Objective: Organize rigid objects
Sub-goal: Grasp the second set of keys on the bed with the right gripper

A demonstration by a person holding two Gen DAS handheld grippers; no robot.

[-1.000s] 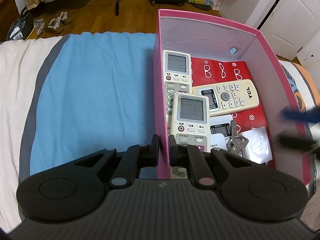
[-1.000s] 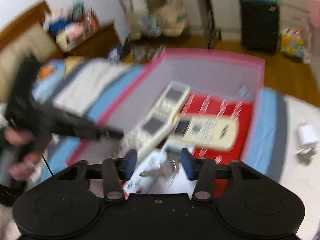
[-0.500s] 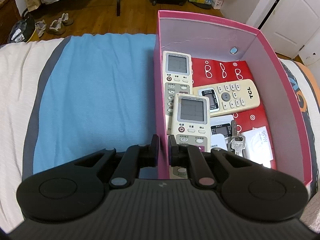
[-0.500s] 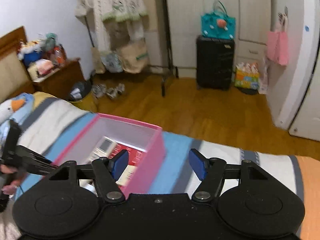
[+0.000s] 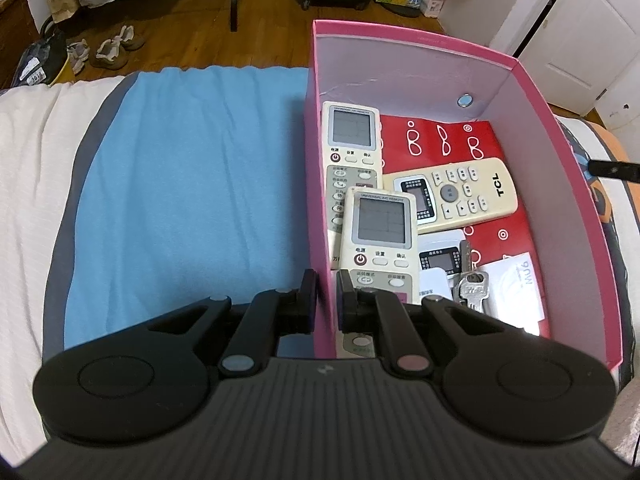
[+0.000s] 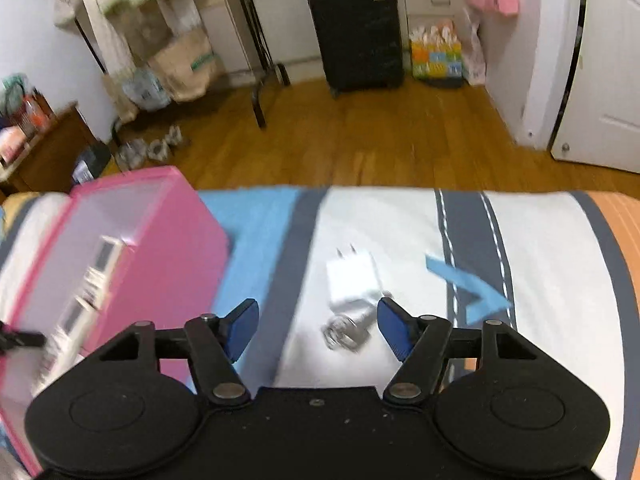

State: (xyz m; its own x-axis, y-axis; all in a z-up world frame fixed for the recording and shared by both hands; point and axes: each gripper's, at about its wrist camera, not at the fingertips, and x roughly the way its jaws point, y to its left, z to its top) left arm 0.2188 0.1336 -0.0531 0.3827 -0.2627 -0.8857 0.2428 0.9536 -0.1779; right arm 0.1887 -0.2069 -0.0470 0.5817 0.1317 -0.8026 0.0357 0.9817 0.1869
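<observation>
A pink box (image 5: 576,184) stands on the bed and holds three remotes: a long white one (image 5: 352,152), a second white one (image 5: 380,236) over it, and a cream TCL one (image 5: 456,192), plus keys (image 5: 472,284). My left gripper (image 5: 325,296) is shut on the box's left wall near the front corner. In the right wrist view the box (image 6: 176,240) is at the left. My right gripper (image 6: 316,322) is open and empty above a white charger plug (image 6: 352,276) and a coiled cable (image 6: 344,330) lying on the bedspread.
The bedspread has blue (image 5: 188,184), white and grey stripes, with an orange band (image 6: 624,248) at the right. Beyond the bed's edge is wooden floor (image 6: 360,148) with a black suitcase (image 6: 358,36), shoes and a clothes rack.
My right gripper has swung from over the box to the right, and now hovers open over the charger plug. My left gripper has stayed clamped on the box wall.
</observation>
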